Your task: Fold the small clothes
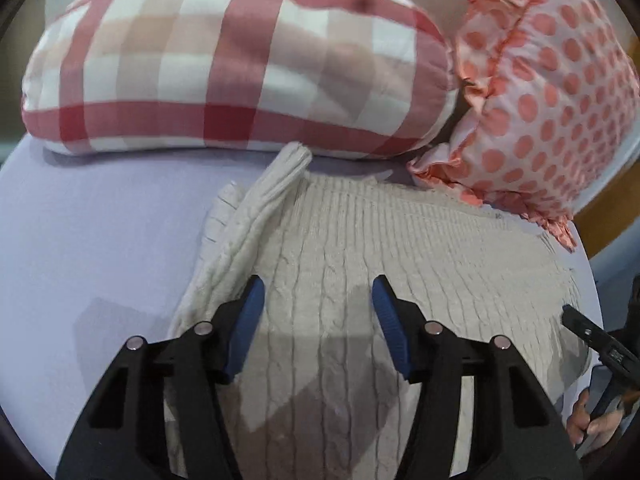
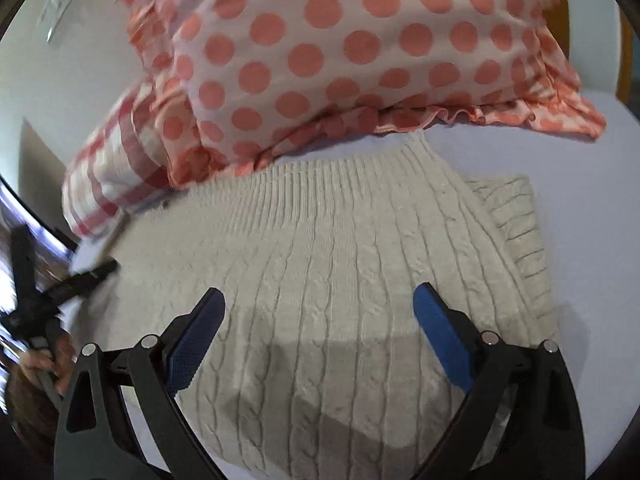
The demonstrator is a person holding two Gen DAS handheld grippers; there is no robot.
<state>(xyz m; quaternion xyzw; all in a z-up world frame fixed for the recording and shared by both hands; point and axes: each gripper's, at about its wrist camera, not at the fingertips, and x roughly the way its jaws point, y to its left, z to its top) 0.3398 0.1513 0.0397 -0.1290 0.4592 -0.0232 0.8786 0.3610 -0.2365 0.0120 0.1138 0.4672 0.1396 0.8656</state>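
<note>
Left gripper: the left gripper (image 1: 318,292) hangs over a cream cable-knit sweater (image 1: 360,264), its two blue-padded fingers (image 1: 250,320) spread wide with nothing between them; whether the tips touch the knit cannot be told.

Right gripper: the right gripper (image 2: 320,304) hovers over the same sweater (image 2: 340,280), its blue pads (image 2: 440,336) parted even wider and holding nothing. In the left wrist view its black frame (image 1: 592,336) juts in at the right edge, with the person's hand (image 1: 592,420) below it.

Other hand: in the right wrist view the left gripper (image 2: 96,272) shows at the left edge, blurred, gripped by a hand (image 2: 44,364).

Sweater: it lies flat on a pale lilac bed sheet (image 1: 100,232), its ribbed hem turned toward the pillows. One sleeve (image 1: 260,208) is folded in along the body's left side, its cuff reaching up to the checked pillow. On the right side another knitted layer (image 2: 516,224) sticks out from under the body.

Pillows: a red-and-white checked pillow (image 1: 224,68) lies across the head of the bed; just beside it on the right stands a pink polka-dot pillow (image 1: 560,92) with a frilled edge that touches the sweater's hem.

Wall: a white switch plate (image 2: 60,0) shows at upper left in the right wrist view.
</note>
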